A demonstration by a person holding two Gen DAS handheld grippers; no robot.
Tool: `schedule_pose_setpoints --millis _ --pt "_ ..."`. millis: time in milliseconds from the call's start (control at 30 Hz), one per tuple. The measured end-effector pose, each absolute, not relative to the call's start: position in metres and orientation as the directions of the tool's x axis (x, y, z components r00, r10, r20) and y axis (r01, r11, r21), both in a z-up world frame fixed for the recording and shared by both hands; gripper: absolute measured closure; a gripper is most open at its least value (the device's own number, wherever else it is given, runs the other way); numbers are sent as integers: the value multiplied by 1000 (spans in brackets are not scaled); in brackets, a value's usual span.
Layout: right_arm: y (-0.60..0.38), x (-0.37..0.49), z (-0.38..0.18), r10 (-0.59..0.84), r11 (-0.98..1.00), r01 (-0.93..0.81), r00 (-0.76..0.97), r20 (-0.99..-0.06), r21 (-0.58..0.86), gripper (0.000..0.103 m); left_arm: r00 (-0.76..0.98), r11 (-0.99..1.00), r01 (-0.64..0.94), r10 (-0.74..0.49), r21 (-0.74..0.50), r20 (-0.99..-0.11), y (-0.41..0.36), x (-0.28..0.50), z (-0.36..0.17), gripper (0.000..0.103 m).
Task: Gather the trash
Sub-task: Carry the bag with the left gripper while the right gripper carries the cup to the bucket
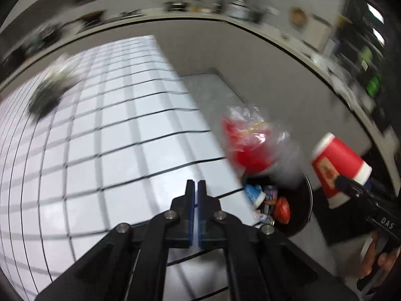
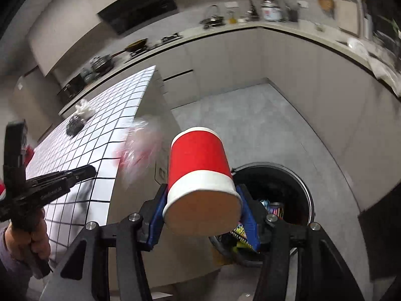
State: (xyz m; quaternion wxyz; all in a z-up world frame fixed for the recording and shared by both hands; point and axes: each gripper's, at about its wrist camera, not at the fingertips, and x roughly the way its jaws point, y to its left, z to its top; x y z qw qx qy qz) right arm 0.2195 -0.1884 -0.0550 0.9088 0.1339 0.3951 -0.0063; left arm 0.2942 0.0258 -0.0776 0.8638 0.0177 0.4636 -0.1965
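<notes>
Holding the red paper cup (image 2: 200, 175) between its pads, your right gripper (image 2: 203, 215) hangs just short of the bin (image 2: 304, 188) on the floor, cup base pointing away. Your left gripper (image 1: 196, 195) is closed and empty over the tabletop (image 1: 100, 125). Only the left view shows a plastic-wrapped red bundle (image 1: 253, 145) above the bin's rim.

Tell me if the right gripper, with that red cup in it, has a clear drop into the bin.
Probably yes. The right gripper grips the red cup just short of the bin, whose mouth is uncovered. Only the airborne plastic bag might cross its path.

Red, white-banded paper cup (image 2: 200, 173); white, black-gridded counter (image 1: 100, 138)
</notes>
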Motion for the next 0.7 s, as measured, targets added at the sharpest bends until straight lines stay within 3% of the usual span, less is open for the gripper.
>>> schedule_pose_setpoints --millis 200,400,533,700 --pt "-220 233 -80 107 957 127 678 -727 260 47 522 912 396 -320 -107 -791 -2 284 -76 102" --pt "-252 239 -137 43 956 208 594 -803 205 47 491 909 402 -314 -109 -813 -27 289 -80 102" --pt "-259 246 -147 6 954 243 563 -826 173 30 487 915 381 -319 -131 -813 -32 291 -79 102" --pt "-272 249 -139 -11 943 280 564 -826 178 28 484 927 348 -307 -141 -819 -28 293 -77 97"
